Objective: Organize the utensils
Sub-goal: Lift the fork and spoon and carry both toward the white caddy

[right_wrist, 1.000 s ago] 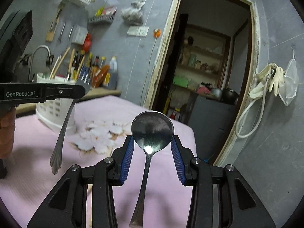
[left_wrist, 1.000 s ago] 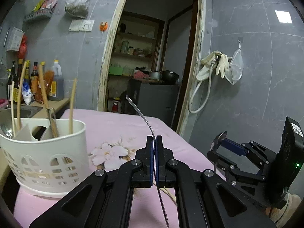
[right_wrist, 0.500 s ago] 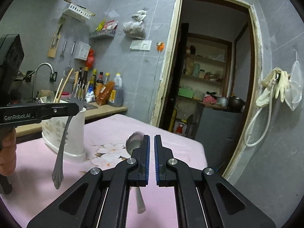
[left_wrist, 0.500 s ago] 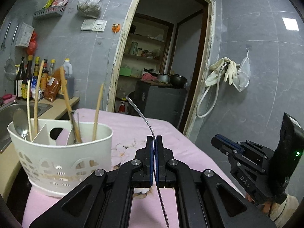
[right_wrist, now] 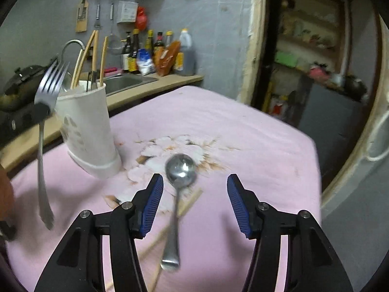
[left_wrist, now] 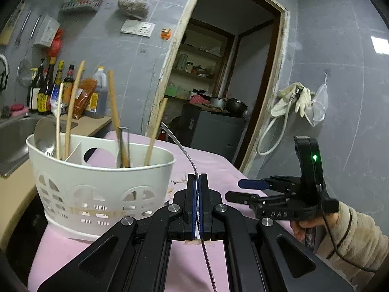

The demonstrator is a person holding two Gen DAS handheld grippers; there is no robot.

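Left claw (left_wrist: 197, 189) clamped on a fork (right_wrist: 46, 121), pads pinching the neck; tines up, handle hanging below, seen edge-on as a thin curved strip in the left wrist view. Held in the air just right of the caddy (left_wrist: 97, 189), tines a little higher than the rim, not inside. Right claw (right_wrist: 194, 194) with jaws opening, blue pads well apart, gripping nothing. Spoon (right_wrist: 178, 194) between the pads but touching neither, lying on the pink cloth (right_wrist: 243, 133), bowl far, handle near, blurred. Under the spoon, a pale chopstick (right_wrist: 189, 203) lying slantwise on the cloth; a second one beside it hard to make out. Right claw also visible from the left wrist, at the right, gripped by a hand (left_wrist: 307, 226) in a beige sleeve.

White caddy standing on the cloth's left side, near the counter edge, walls pierced with arched cutouts. Split inside by a white divider (left_wrist: 97, 153) with a round hole. Left compartment: a steel spoon bowl (left_wrist: 45, 133) and two pale chopsticks, upright and leaning. Right compartment: two more wooden sticks and a thin metal handle between them; what utensil cannot be told. Behind, a sink (right_wrist: 126, 81) and a row of bottles (right_wrist: 155, 51) on the counter.
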